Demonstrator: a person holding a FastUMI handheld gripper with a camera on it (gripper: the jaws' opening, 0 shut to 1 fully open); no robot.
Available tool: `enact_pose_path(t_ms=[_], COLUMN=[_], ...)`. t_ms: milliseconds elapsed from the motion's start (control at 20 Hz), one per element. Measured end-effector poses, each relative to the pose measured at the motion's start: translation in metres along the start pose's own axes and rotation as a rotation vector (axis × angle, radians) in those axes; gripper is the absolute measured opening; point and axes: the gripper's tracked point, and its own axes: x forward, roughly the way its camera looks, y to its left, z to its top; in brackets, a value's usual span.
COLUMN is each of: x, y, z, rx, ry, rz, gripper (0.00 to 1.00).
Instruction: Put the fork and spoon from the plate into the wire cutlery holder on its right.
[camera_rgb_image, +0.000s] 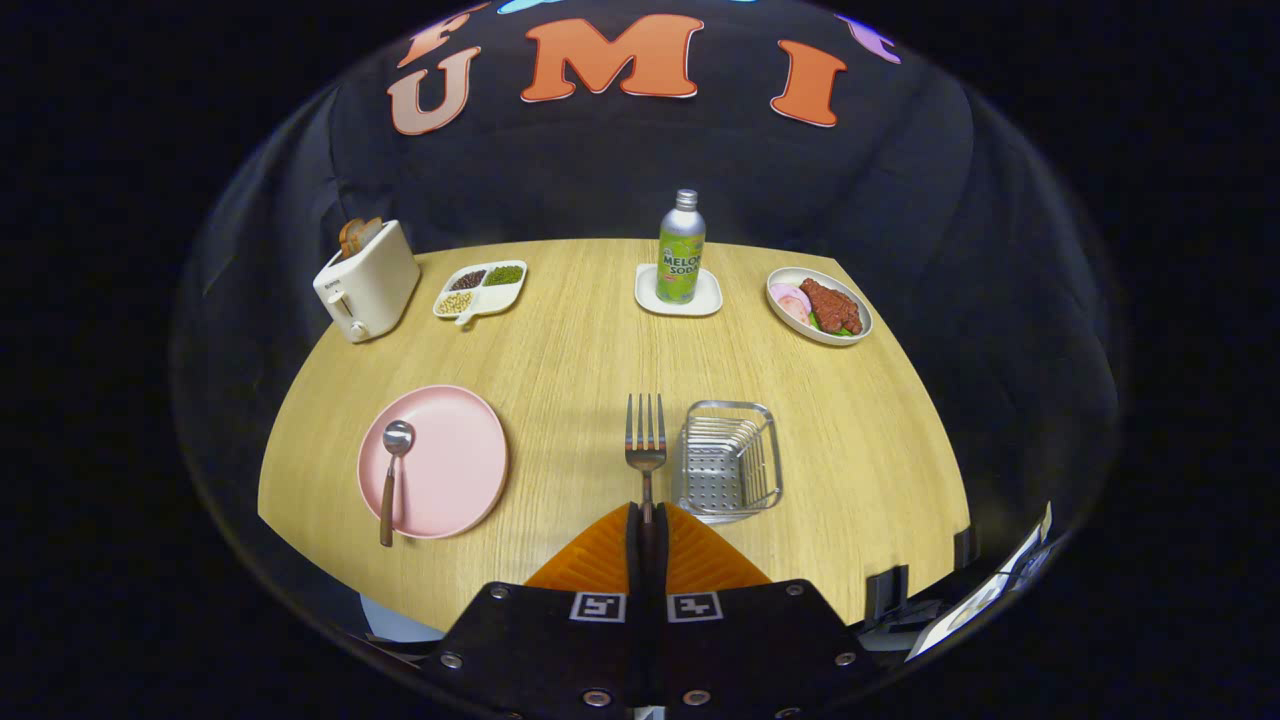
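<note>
The gripper (647, 518) is squeezed tight on the fork (646, 436), holding it by the handle. The fork's prongs point away, just left of the wire cutlery holder (728, 462) on the counter (570, 340). The spoon (393, 476) lies on the pink plate (440, 462), far left of the holder. A soda bottle (681, 247) stands well behind the holder.

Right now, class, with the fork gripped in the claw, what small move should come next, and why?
Probably shift the claw slightly right. It is shut on the silver metal fork, whose tines point away beside the square wire cutlery holder, not over it. The wooden-handled spoon lies on the round pink plate.
</note>
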Motion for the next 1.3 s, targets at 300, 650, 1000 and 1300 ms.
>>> enact_pose_path(t_ms=[300,650,1000,1300], x=[-0.004,0.014,0.054,0.075], y=[-0.033,-0.05,-0.052,-0.046], z=[-0.011,-0.004,-0.004,-0.017], rx=[-0.055,-0.075,-0.122,-0.155], ry=[0.167,0.312,0.415,0.504], rz=[-0.01,-0.005,-0.001,0.01], gripper=[0.01,0.02,0.03,0.03])
